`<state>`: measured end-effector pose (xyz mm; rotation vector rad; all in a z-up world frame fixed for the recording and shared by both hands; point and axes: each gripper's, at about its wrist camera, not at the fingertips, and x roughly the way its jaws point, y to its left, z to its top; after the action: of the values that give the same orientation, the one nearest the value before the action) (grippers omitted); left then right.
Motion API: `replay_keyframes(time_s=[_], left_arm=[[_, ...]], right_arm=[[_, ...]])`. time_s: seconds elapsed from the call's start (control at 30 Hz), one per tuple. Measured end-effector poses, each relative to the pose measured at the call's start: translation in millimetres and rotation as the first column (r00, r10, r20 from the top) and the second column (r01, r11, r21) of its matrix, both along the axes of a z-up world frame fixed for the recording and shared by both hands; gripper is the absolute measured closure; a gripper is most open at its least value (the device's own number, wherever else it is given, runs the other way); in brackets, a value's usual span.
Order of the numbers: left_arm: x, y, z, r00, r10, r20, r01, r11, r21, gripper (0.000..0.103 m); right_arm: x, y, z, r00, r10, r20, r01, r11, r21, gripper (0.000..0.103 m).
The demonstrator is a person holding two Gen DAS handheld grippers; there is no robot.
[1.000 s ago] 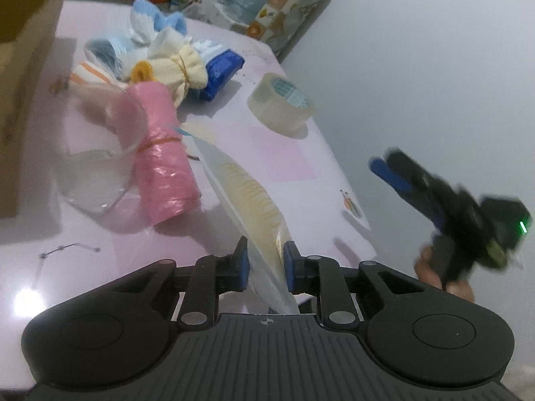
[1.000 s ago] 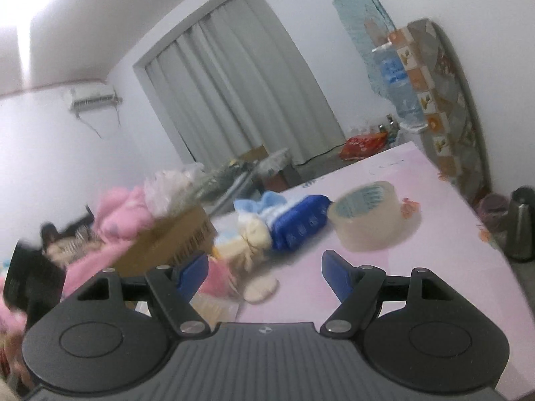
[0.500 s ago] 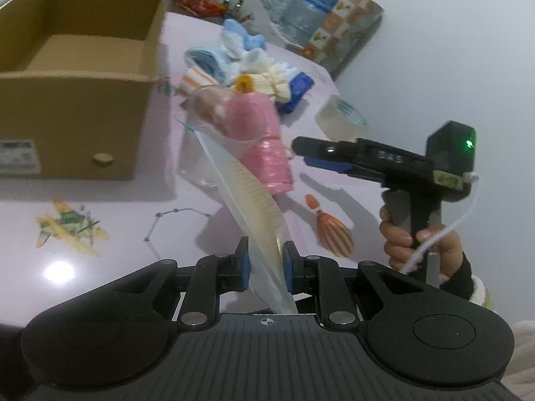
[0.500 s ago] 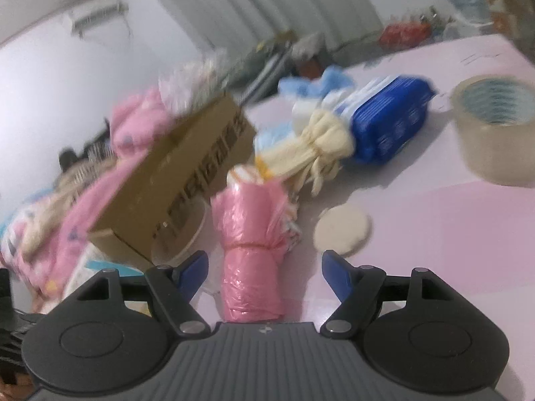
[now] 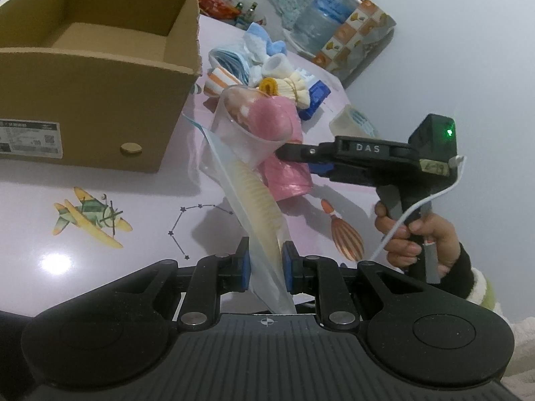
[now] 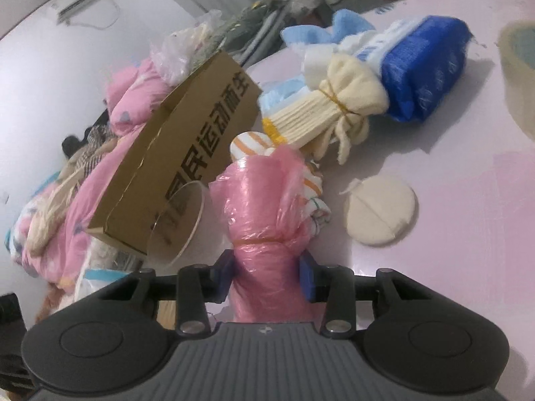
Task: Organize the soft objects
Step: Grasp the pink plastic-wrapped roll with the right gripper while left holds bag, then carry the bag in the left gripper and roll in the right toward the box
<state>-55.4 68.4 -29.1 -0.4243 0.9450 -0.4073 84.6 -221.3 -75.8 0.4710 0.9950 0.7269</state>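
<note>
My left gripper point(image 5: 265, 267) is shut on a clear zip bag point(image 5: 257, 214) holding a stack of cream pads, raised off the pink table. A pink plastic-wrapped bundle point(image 6: 264, 220) lies on the table; my right gripper point(image 6: 267, 274) is closed around its near end, pads touching both sides. In the left wrist view the right gripper point(image 5: 294, 153) reaches the pink bundle point(image 5: 284, 173) from the right. An open cardboard box point(image 5: 93, 77) stands at the left, empty inside. A cream sock bundle point(image 6: 331, 110) and a blue pack point(image 6: 424, 70) lie behind.
A clear plastic cup point(image 5: 244, 127) lies beside the pink bundle. A round cream pad point(image 6: 381, 214) lies on the table point(image 6: 468, 234). A tape roll point(image 5: 354, 123) sits at the right, and light blue and striped cloths point(image 5: 240, 60) behind. Pink bedding point(image 6: 80, 187) lies beyond the box.
My right gripper has moved in onto the pink bundle and closed from wide open to gripping it. My left gripper still holds the zip bag, swung left so the box shows.
</note>
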Motion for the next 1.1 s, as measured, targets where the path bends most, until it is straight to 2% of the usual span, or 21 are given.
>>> replay_keyframes(time_s=[0.1, 0.33, 0.47, 0.53, 0.6, 0.63, 0.7, 0.73, 0.87, 0.93, 1.1], left_arm=[[-1, 1, 1, 1.000, 0.003, 0.003, -0.003, 1.000, -0.005, 0.086], [-4, -3, 5, 1.000, -0.012, 0.008, 0.012, 1.000, 0.003, 0.086], [-10, -5, 17, 0.999, -0.036, 0.035, 0.035, 0.999, 0.011, 0.086], [-15, -6, 25, 0.998, -0.045, 0.052, 0.044, 0.999, 0.015, 0.087], [-20, -4, 33, 0.996, -0.046, 0.070, 0.045, 0.999, 0.020, 0.087], [-21, -2, 37, 0.996, -0.043, 0.079, 0.042, 0.999, 0.017, 0.087], [-21, 0, 38, 0.995, -0.043, 0.092, 0.041, 0.999, 0.022, 0.089], [-18, 1, 35, 0.996, -0.040, 0.085, 0.038, 0.999, 0.023, 0.090], [-9, 10, 10, 1.000, 0.004, 0.020, -0.004, 1.000, -0.011, 0.091], [-10, 16, 6, 1.000, 0.019, 0.013, -0.018, 0.999, -0.031, 0.091], [-5, 18, 3, 1.000, 0.025, 0.014, -0.025, 0.999, -0.021, 0.091]], right_arm=[[-7, -9, 1, 0.999, -0.035, -0.021, 0.036, 0.999, 0.014, 0.075], [-38, -49, -2, 0.985, -0.117, -0.124, 0.132, 0.984, 0.118, 0.075], [-64, -61, 11, 0.985, -0.115, -0.126, 0.137, 0.973, 0.186, 0.075], [-75, -61, 22, 0.988, -0.100, -0.115, 0.125, 0.964, 0.234, 0.082], [-81, -59, 31, 0.991, -0.074, -0.107, 0.103, 0.950, 0.296, 0.095], [-83, -55, 36, 0.993, -0.069, -0.095, 0.095, 0.947, 0.307, 0.095], [-85, -45, 44, 0.995, -0.090, -0.034, 0.096, 0.963, 0.252, 0.095], [-82, -41, 40, 0.994, -0.097, -0.040, 0.104, 0.968, 0.229, 0.095], [-72, -31, 6, 0.984, -0.088, -0.157, 0.119, 0.972, 0.203, 0.095], [-76, -35, 2, 0.982, -0.096, -0.163, 0.129, 0.969, 0.211, 0.095], [-88, -42, -1, 0.982, -0.102, -0.158, 0.133, 0.970, 0.203, 0.094]])
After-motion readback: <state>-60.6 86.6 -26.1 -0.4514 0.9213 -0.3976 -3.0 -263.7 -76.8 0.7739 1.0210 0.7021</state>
